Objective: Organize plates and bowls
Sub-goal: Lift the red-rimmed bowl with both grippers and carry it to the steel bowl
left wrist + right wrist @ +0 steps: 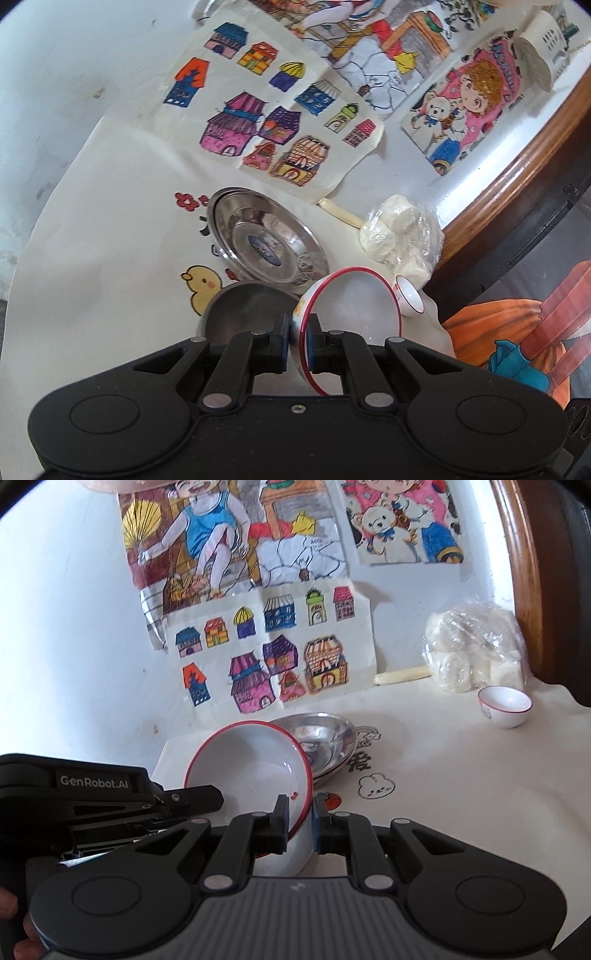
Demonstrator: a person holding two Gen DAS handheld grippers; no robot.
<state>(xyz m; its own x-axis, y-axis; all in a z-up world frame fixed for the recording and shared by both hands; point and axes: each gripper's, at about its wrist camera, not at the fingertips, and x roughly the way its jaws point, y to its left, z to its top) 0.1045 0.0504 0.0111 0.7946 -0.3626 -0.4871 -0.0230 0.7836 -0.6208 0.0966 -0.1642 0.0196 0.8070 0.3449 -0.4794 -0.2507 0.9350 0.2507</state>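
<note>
My left gripper point(298, 338) is shut on the rim of a white bowl with a red rim point(351, 306), held tilted. My right gripper point(300, 821) is shut on the rim of the same red-rimmed bowl point(247, 764); the left gripper's body point(110, 805) shows at its left. A stack of steel plates point(266, 240) lies just beyond the bowl, also seen in the right wrist view point(325, 738). A steel bowl point(243, 306) sits to the left of the held bowl. A small red-rimmed white cup point(504, 705) stands at the right point(408, 297).
A plastic bag of white buns point(476, 650) lies near the table's wooden edge point(517, 173). Children's drawings point(266, 653) cover the table beyond the plates. A cream stick point(400, 675) lies beside the bag. A white roll point(539, 51) stands at the far right.
</note>
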